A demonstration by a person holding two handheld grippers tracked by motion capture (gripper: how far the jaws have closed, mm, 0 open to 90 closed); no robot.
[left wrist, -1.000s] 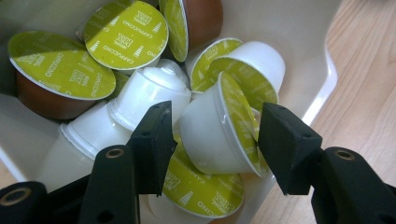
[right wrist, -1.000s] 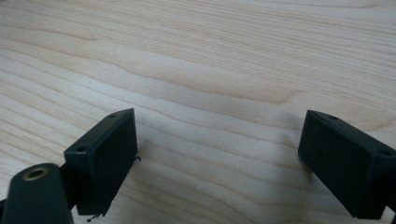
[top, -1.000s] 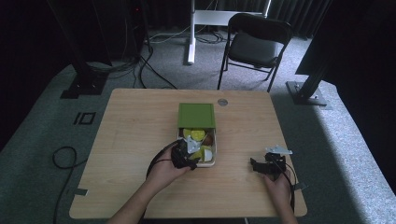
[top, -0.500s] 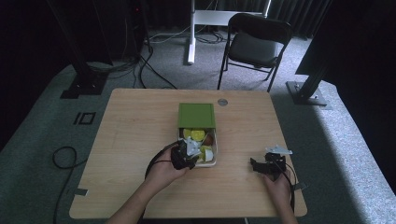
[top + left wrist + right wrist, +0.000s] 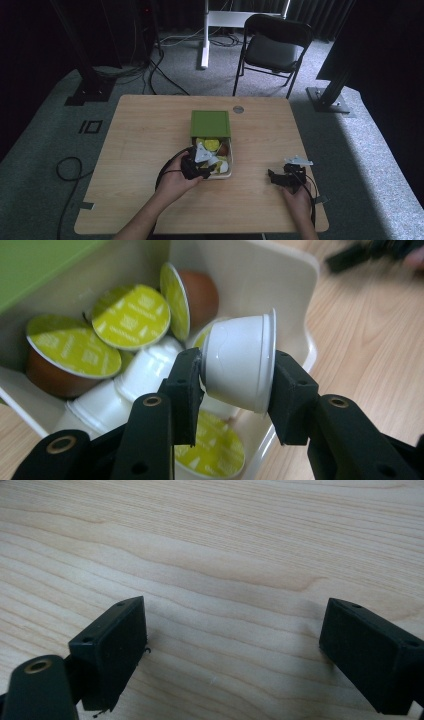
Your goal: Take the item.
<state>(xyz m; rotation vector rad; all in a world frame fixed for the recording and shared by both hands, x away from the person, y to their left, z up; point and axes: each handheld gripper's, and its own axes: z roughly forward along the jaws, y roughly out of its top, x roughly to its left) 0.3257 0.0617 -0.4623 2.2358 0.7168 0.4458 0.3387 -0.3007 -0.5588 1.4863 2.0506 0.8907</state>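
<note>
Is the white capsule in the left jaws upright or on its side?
On its side: the white capsule lies sideways between the left gripper jaws, rim facing right.

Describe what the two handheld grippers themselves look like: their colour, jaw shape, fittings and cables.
Both grippers are black. The left gripper has two blocky, flat-faced jaws on arms with brass-ringed screw holes. The right gripper has the same rectangular black jaws, with small holes in their top edges. In the high view, each carries a grey three-cornered plate and trails a black cable. The person's forearms are bare, with no sleeves visible.

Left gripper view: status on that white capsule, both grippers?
Left gripper shut on white capsule, above the tray. Right gripper open over bare table. Nothing in the way.
</note>
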